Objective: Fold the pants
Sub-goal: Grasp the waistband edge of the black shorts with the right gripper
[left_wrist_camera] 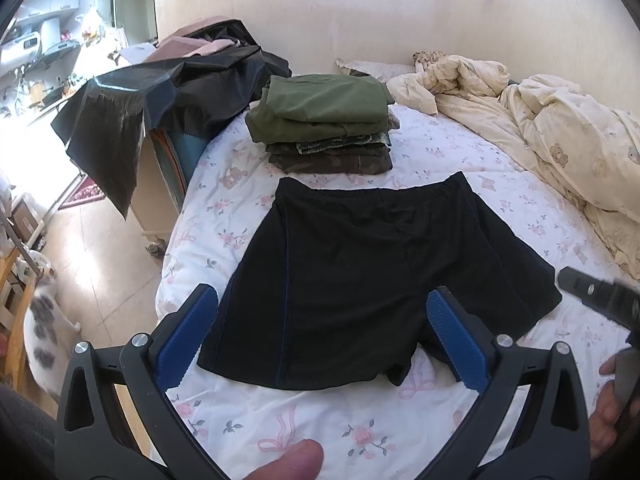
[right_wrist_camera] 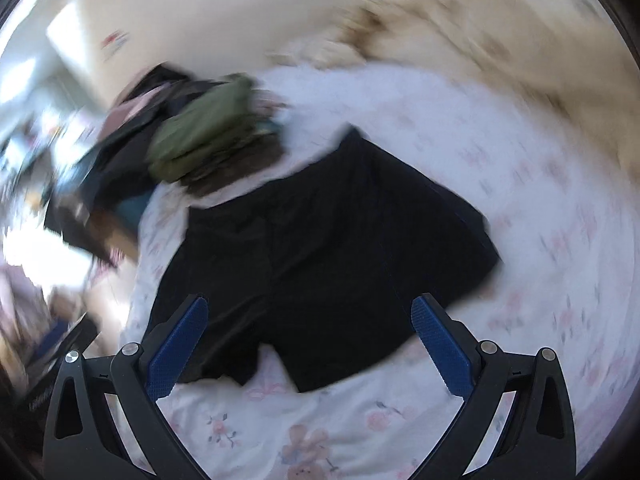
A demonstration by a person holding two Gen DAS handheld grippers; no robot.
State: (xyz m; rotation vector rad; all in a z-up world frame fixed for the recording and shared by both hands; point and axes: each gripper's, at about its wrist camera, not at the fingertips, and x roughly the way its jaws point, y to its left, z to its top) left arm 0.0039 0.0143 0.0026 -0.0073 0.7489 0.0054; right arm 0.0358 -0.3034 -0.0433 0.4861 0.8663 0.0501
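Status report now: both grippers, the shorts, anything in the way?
Left gripper open, right gripper open, both empty. Black shorts flat on bed, unfolded. Folded clothes stack beyond waistband, apart.

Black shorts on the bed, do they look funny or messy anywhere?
A little. The black shorts lie flat on the flowery sheet, but near the crotch the hem is bunched and curled under. Both grippers are open and hold nothing.

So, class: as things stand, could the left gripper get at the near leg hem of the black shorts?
Probably yes. The left gripper is open, the black shorts lie flat on the floral sheet, and nothing lies between fingers and hem.
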